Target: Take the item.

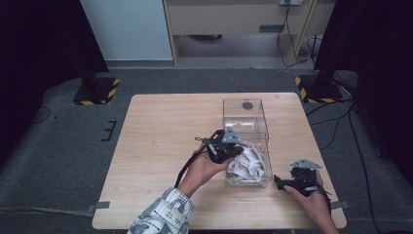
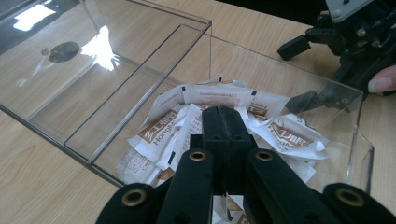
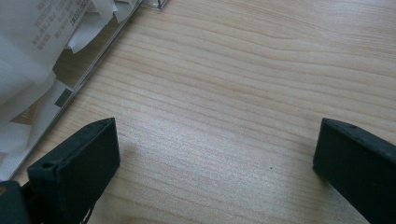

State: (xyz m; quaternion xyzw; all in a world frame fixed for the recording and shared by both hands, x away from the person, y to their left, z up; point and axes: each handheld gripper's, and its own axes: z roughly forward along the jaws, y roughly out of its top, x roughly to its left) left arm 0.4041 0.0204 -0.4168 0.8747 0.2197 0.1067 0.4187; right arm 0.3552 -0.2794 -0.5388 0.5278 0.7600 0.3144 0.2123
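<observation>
A clear plastic box with two compartments stands on the wooden table. Its near compartment holds a heap of white and brown sachets; the far one looks almost bare. My left gripper hangs over the heap's left side. In the left gripper view its jaws are pressed together just above the sachets, with no sachet visibly between the tips. My right gripper rests low on the table right of the box, open wide over bare wood, with nothing between the jaws. It also shows beyond the box wall.
The box's bottom edge and sachets lie at the upper left of the right gripper view. Dark stands with striped bases flank the table's far corners. Bare wood spreads left of the box.
</observation>
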